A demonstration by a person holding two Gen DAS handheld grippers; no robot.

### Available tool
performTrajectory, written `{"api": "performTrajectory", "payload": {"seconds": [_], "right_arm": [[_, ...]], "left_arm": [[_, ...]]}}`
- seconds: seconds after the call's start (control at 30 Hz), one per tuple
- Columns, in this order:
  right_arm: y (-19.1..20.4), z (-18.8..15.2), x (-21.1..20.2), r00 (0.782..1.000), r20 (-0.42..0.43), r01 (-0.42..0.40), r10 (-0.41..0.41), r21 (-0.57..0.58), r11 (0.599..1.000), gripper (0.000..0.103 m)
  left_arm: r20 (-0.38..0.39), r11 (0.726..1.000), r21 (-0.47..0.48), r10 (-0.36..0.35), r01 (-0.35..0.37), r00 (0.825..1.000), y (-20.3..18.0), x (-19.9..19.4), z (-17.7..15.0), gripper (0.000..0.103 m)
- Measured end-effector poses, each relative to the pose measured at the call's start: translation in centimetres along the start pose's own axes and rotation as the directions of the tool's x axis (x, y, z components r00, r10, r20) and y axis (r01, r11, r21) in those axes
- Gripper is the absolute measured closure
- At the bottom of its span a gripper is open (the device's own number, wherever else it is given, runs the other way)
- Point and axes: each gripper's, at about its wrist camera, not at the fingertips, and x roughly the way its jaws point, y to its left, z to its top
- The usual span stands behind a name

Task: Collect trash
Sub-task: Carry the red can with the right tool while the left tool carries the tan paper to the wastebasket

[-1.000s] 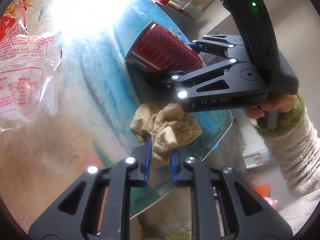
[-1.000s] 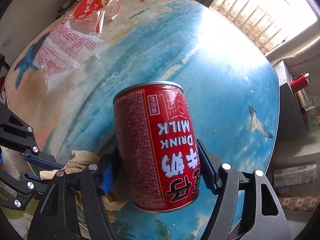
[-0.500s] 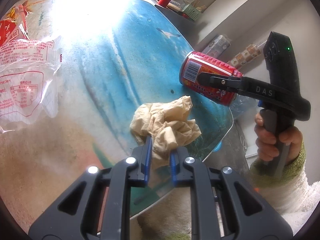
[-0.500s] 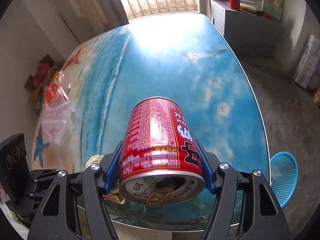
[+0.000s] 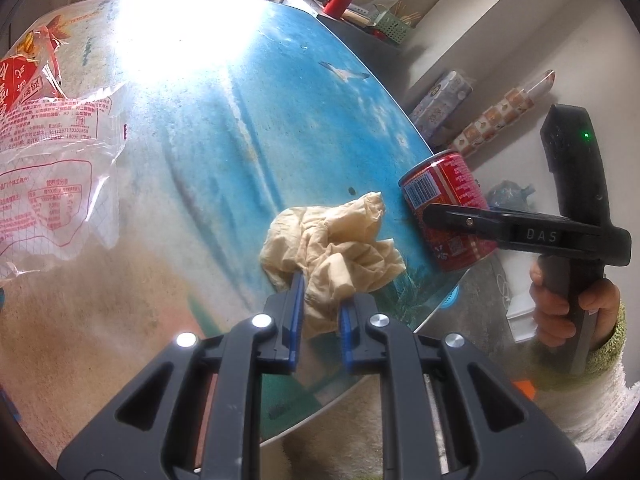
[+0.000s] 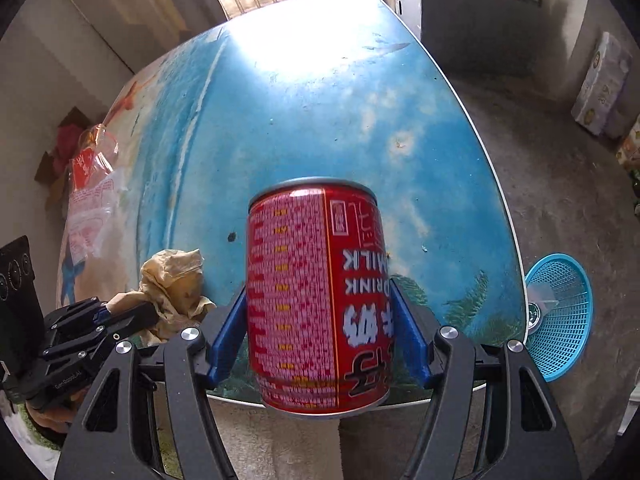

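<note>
A crumpled beige tissue (image 5: 332,248) lies on the beach-print table (image 5: 240,120) near its front edge, and my left gripper (image 5: 320,292) is shut on its near end. The same tissue (image 6: 172,280) and the left gripper (image 6: 116,316) show at the lower left of the right wrist view. A red milk-drink can (image 6: 316,280) sits between the blue pads of my right gripper (image 6: 318,320), whose jaws are opening. The can looks motion-blurred against the sharp fingers. In the left wrist view the can (image 5: 440,184) hangs over the table's right edge.
A clear plastic bag with red print (image 5: 52,152) lies at the table's left side. A blue mesh basket (image 6: 560,316) stands on the floor just beyond the table's right front corner. A grey cabinet (image 6: 460,20) with a red flask stands behind; cartons line the wall.
The right gripper swung the can from above the tissue out to the table's right edge and rolled over. The can has turned between its pads. The left gripper keeps its hold on the tissue.
</note>
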Motion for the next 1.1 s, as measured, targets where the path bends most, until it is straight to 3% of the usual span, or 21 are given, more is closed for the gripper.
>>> {"api": "performTrajectory", "payload": {"seconds": [0.2,0.27,0.3,0.7,1.1], "right_arm": [[-0.1,0.5,0.1,1.0,0.0,0.021,-0.021,0.005,1.0,0.029],[-0.4,0.3,0.4,1.0,0.002,0.013,-0.013,0.029,0.999,0.035],[-0.5,0.2,0.4,1.0,0.005,0.009,-0.009,0.041,0.999,0.039],[-2.4,-1.3,-1.0,0.994,0.078,-0.084,0.071,0.185,0.979,0.039],[-1.1,-1.2,-2.9,0.984,0.129,-0.143,0.121,0.179,0.973,0.039]], "left_arm": [[0.005,1.0,0.017,0.022,-0.022,1.0,-0.3,0.0,0.1,0.089],[0.015,0.999,0.031,0.034,-0.035,0.999,-0.6,-0.1,0.1,0.089],[0.021,0.998,0.042,0.043,-0.043,0.999,-0.8,-0.3,0.1,0.089],[0.08,0.985,0.134,0.097,-0.107,0.992,-2.6,-2.3,0.4,0.09],[0.116,0.978,0.172,0.101,-0.12,0.988,-3.6,-3.8,0.5,0.09]]}}
